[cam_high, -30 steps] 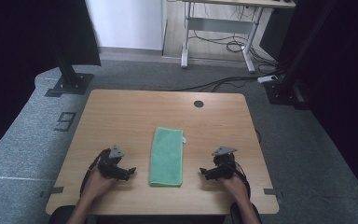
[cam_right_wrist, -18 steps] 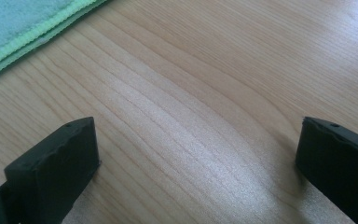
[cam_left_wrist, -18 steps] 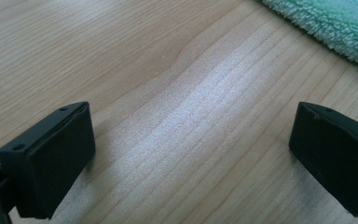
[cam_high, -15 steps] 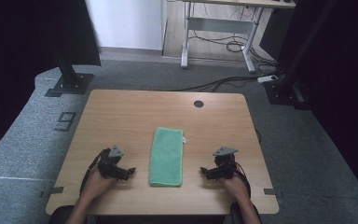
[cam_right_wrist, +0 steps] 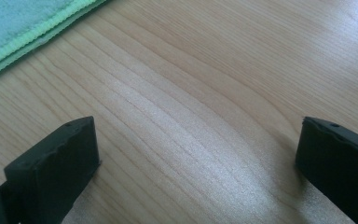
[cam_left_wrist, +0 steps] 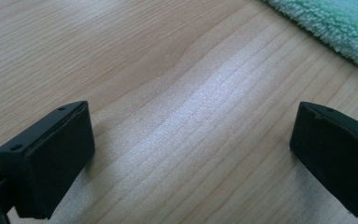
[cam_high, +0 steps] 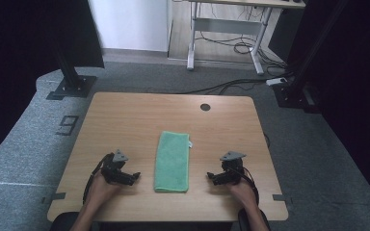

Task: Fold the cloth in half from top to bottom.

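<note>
A green towel (cam_high: 172,161), folded into a long strip, lies in the middle of the wooden table (cam_high: 139,115), running front to back. My left gripper (cam_high: 131,177) rests low on the table just left of the towel's near end, open with nothing between its jaws. My right gripper (cam_high: 213,178) sits mirrored on the towel's right side, also open and holding nothing. The towel's fluffy edge (cam_left_wrist: 335,28) crosses the top right of the left gripper view. Its stitched hem (cam_right_wrist: 32,32) crosses the top left of the right gripper view. Neither gripper touches the towel.
A round cable hole (cam_high: 205,107) sits near the table's far edge. Grey carpet surrounds the table, with black stand bases (cam_high: 72,86) at the far left and far right (cam_high: 294,94). Another desk's legs and loose cables (cam_high: 236,45) stand beyond.
</note>
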A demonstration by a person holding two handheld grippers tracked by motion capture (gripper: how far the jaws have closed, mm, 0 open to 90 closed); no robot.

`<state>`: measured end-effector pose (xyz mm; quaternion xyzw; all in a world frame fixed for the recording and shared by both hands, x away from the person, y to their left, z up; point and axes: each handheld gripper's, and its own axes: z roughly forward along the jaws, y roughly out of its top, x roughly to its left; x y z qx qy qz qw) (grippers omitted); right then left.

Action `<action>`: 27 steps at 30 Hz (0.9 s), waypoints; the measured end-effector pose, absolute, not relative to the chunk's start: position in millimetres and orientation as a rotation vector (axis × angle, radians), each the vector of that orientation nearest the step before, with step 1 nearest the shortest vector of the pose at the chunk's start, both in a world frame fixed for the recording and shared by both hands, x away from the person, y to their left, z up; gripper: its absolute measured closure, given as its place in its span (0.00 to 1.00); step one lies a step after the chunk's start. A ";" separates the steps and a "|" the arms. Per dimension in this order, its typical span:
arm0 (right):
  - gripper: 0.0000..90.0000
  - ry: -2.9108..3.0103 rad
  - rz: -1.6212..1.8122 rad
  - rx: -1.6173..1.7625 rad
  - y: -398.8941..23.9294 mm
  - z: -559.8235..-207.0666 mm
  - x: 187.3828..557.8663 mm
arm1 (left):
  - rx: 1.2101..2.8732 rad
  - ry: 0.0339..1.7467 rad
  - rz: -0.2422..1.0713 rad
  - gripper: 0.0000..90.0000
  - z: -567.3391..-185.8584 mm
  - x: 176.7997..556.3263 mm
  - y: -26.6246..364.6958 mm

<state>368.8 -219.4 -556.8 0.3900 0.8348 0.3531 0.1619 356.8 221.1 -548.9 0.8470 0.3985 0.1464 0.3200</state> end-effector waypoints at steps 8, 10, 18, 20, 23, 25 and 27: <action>0.00 2.379 1.006 1.119 -219.0 -556.8 368.7 | 2.223 1.053 0.386 0.00 -548.8 358.4 221.2; 0.00 2.375 1.005 1.128 -218.5 -556.8 368.6 | 2.223 1.053 0.387 0.00 -548.8 359.5 221.1; 0.00 2.361 0.997 1.148 -216.9 -556.7 368.2 | 2.211 1.060 0.393 0.00 -538.8 366.2 214.8; 0.00 2.358 0.995 1.153 -216.5 -556.7 368.2 | 2.197 1.044 0.392 0.00 -534.8 367.2 210.5; 0.00 2.355 0.995 1.157 -215.9 -556.7 367.9 | 2.186 1.025 0.396 0.00 -530.2 368.9 202.8; 0.00 2.354 0.994 1.159 -215.7 -556.7 367.8 | 2.184 1.005 0.392 0.00 -526.5 371.2 195.8; 0.00 2.353 0.994 1.160 -215.6 -556.7 367.8 | 2.181 0.992 0.390 0.00 -523.5 374.6 188.3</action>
